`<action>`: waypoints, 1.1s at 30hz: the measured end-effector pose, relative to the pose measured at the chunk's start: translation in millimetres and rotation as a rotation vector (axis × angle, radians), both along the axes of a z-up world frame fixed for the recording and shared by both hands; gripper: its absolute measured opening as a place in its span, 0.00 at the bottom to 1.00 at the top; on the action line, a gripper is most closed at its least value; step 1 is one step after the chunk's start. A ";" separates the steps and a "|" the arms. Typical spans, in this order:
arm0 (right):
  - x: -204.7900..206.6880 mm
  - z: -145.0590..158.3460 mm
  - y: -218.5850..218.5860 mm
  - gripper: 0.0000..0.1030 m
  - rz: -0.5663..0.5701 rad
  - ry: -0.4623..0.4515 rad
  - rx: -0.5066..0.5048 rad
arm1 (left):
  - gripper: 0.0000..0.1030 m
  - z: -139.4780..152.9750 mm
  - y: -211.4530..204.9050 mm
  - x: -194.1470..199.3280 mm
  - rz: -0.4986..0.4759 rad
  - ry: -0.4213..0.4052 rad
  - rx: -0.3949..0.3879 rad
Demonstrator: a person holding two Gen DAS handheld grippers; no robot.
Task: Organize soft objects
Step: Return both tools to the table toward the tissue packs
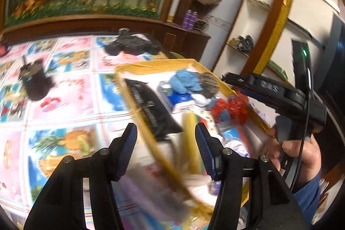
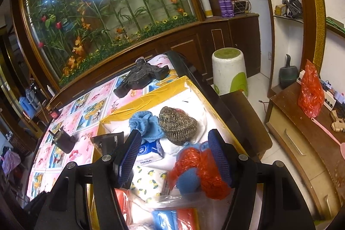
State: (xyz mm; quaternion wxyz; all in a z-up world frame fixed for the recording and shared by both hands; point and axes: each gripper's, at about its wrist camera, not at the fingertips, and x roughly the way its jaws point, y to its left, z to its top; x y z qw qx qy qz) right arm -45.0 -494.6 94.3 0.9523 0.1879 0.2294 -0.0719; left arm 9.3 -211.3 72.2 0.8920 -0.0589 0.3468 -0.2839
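- My left gripper [image 1: 166, 150] points forward and down, its blue-padded jaws apart with nothing pressed between the pads (this view is smeared with blur).
- My right gripper [image 2: 175, 156] tilts downward too, jaws spread, pads touching nothing.
- From the left wrist view I see my right hand [image 1: 299, 150] wrapped around the right gripper's handle, a blue sleeve [image 1: 308, 197] at the wrist.

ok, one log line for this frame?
left gripper: open, empty | right gripper: open, empty, over box | in box: blue cloth, knit hat, red mesh
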 end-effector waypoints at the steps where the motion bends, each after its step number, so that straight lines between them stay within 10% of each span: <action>1: 0.0 -0.1 -0.1 0.63 0.003 -0.001 -0.002 | 0.53 -1.2 8.0 3.3 0.018 0.019 -0.013; 10: 6.0 1.3 4.9 0.63 -0.003 0.007 -0.008 | 0.53 -34.4 38.3 3.2 -0.027 0.255 -0.062; 16: 8.4 1.1 14.5 0.63 0.009 0.004 -0.030 | 0.65 -34.4 15.2 -22.3 -0.100 0.181 0.060; 25: 10.1 1.7 38.8 0.65 0.121 -0.047 -0.054 | 0.71 -25.7 70.8 -3.4 0.288 0.068 0.212; 33: 10.5 2.1 115.0 0.75 0.428 -0.034 0.011 | 0.70 -17.3 143.6 8.7 0.478 0.066 0.170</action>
